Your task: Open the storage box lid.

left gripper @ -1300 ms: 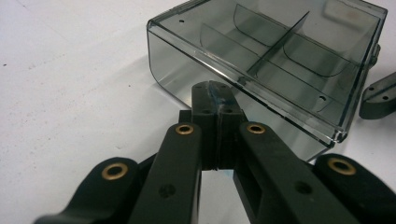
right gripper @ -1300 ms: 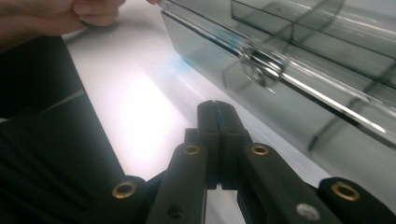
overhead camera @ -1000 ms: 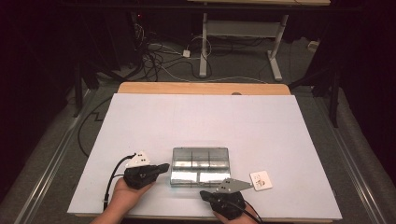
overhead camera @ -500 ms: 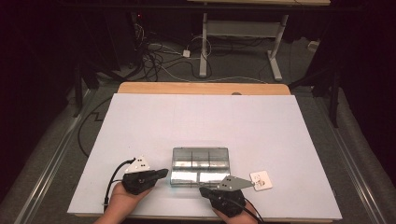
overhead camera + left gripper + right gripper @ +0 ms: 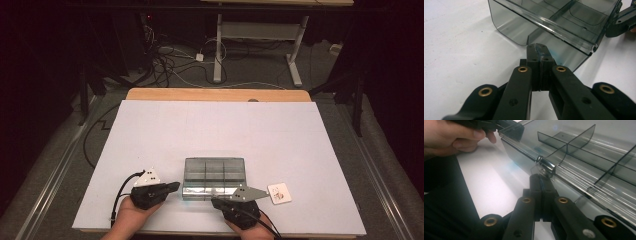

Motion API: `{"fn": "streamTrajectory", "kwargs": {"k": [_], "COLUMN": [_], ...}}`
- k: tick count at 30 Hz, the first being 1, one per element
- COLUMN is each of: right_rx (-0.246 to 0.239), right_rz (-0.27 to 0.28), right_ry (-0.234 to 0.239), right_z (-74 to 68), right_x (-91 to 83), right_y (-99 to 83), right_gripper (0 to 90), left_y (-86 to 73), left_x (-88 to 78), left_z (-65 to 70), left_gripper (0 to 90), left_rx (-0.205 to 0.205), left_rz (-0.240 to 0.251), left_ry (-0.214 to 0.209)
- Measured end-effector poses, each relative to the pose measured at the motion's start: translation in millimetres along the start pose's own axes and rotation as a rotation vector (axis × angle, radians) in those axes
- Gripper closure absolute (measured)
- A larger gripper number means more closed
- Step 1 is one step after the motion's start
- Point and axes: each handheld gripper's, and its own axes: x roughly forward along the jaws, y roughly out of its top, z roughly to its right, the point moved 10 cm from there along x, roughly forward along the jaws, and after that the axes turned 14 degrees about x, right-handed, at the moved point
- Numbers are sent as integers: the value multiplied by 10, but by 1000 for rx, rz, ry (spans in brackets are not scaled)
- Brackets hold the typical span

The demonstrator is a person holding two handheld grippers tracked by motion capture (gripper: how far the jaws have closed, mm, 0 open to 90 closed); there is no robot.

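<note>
Big white table [image 5: 220, 135] takes up most of the high view, with a wooden edge at the far side and a dark floor full of cables behind it. Sitting near the front edge, roughly in the middle, is a smoky clear plastic organizer box [image 5: 215, 177] with dividers splitting it into compartments; as far as I can tell they're empty.

Just right of the box there's a small white card [image 5: 279, 193] lying flat on the table, a little apart from the box.

The left gripper [image 5: 172, 187] comes in from the bottom left, held in a hand [image 5: 131, 218], and its tip sits right at the box's front left corner. In the left gripper view the jaws are pressed fully together with nothing between them, tip [image 5: 539, 51] just under the box's front wall [image 5: 554, 37].

The right gripper [image 5: 216, 202] is at the front edge of the box, right of center. In its own view the jaws are also closed tight, empty, with the tip [image 5: 541, 182] right up against the little clear latch [image 5: 545, 166] on the box's front rim.
</note>
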Motion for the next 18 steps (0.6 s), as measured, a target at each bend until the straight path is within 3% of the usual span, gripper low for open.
{"fn": "streamTrajectory", "kwargs": {"k": [7, 18], "right_rx": [-11, 2], "right_rz": [-12, -63], "right_ry": [6, -48], "right_z": [-25, 71], "right_x": [44, 14], "right_y": [11, -89], "right_gripper": [900, 900], "left_y": [-17, 5], "left_x": [-26, -26], "left_z": [-1, 17], "left_gripper": [877, 877], "left_rx": [-6, -3], "left_rz": [3, 9], "left_ry": [6, 1]}}
